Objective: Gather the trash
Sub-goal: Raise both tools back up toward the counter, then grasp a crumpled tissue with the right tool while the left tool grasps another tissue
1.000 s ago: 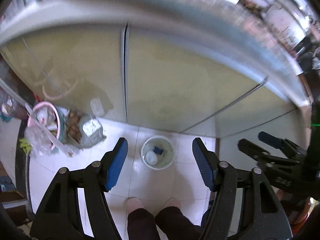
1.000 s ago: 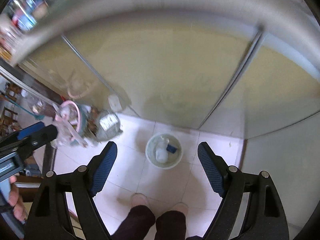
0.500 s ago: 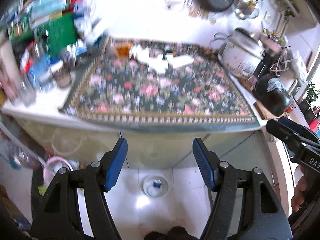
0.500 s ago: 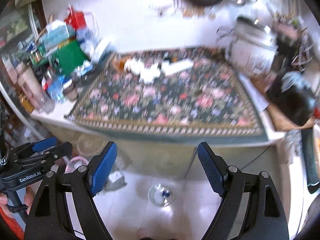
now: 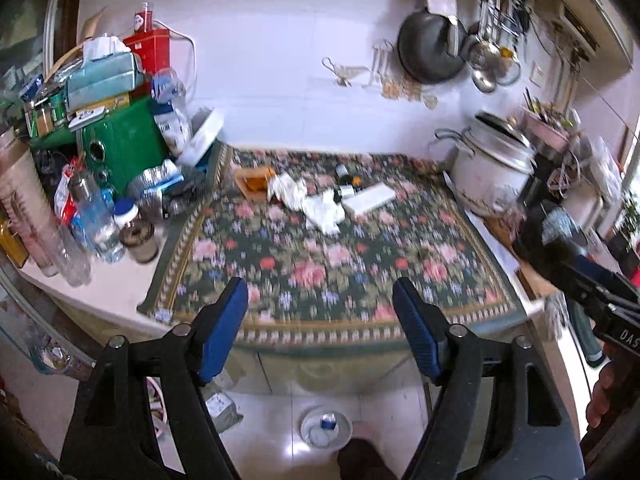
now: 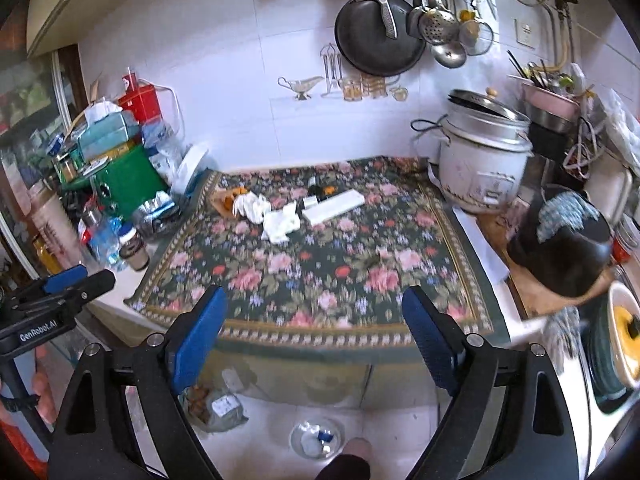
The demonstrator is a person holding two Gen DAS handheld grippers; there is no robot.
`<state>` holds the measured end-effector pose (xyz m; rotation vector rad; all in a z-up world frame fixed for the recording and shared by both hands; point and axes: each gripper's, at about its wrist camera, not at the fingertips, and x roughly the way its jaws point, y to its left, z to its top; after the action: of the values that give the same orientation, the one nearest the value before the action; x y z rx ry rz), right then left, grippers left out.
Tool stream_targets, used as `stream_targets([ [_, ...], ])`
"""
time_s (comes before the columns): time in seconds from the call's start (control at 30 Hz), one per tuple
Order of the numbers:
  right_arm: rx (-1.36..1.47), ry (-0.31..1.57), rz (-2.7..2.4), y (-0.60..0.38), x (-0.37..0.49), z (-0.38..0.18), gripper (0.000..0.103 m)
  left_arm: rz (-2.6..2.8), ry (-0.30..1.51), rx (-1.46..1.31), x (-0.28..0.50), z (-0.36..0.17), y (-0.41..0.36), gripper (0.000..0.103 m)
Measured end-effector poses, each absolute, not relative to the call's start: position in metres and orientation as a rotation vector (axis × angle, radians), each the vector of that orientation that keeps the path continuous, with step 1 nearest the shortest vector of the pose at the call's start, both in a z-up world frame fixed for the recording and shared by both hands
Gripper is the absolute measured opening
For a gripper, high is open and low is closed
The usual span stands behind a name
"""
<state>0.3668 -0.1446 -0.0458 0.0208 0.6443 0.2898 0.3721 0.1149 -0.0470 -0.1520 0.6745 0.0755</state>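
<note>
Both grippers, left [image 5: 320, 312] and right [image 6: 314, 320], fingers apart, have risen above the floral mat [image 5: 328, 256].

A floral cloth [image 6: 320, 264] covers the middle of the counter [image 5: 120, 296]. To the right of the cloth stands a white rice cooker [image 6: 480, 164]. To its left stand a green box [image 6: 128, 184], a red tin [image 6: 138, 100] and some bottles [image 5: 100, 228]. On the wall above the cloth hangs a black pan [image 6: 376, 36].
</note>
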Motion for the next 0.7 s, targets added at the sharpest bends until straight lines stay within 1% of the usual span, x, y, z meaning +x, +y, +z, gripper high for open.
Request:
stream_targets([
  [0.13, 0.011, 0.627, 0.337, -0.148, 0.407, -0.041, 0.087, 0.12, 0.665, -0.186, 0.413, -0.039, 0.12, 0.079],
  [0.33, -0.031, 0.668, 0.451, -0.143, 0.484, -0.04, 0.087, 0.224, 0.67, -0.261, 0.473, -0.035, 0.135, 0.079],
  [0.47, -0.065, 0.679, 0.525, -0.132, 0.523, -0.053, 0.087, 0.278, 0.676, -0.293, 0.505, -0.039, 0.148, 0.081],
  [0.63, -0.08, 0.758, 0.577, -0.105, 0.568, -0.08, 0.087, 0.32, 0.708, -0.251, 0.541, -0.045, 0.161, 0.082],
  [0.7, -0.069, 0.802, 0.591, -0.091, 0.587, -0.095, 0.087, 0.312, 0.715, -0.246, 0.556, -0.051, 0.17, 0.085],
])
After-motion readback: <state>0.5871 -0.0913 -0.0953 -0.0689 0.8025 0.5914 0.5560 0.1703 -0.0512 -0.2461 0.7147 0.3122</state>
